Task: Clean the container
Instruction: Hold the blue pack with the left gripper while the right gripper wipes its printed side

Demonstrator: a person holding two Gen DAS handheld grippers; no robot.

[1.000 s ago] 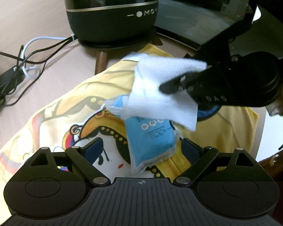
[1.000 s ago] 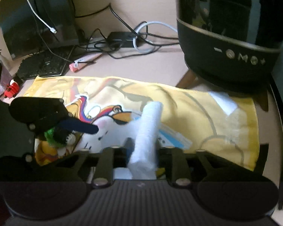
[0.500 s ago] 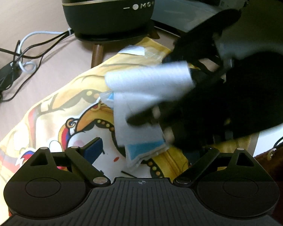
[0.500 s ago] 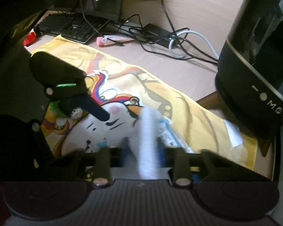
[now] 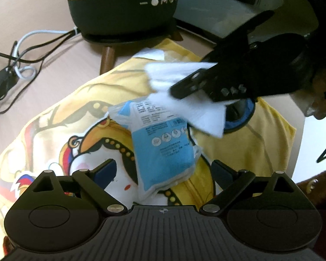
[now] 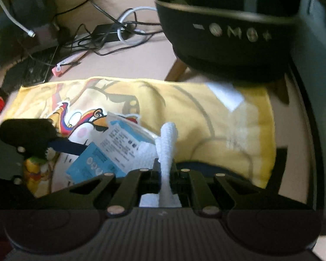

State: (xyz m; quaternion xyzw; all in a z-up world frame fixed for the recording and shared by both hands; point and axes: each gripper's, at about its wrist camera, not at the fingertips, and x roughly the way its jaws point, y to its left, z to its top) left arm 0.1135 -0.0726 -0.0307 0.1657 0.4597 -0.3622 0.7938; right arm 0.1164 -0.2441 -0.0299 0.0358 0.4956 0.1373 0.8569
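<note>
Your right gripper (image 6: 165, 169), clenched on the white wipe (image 5: 184, 95), has swung back over the blue container (image 5: 239, 117); left gripper (image 5: 163, 171) is released. Wiping can start.

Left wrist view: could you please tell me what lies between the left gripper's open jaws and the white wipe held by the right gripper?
A light-blue printed plastic packet lies there on the yellow cartoon-print cloth, seen in the left wrist view.
</note>
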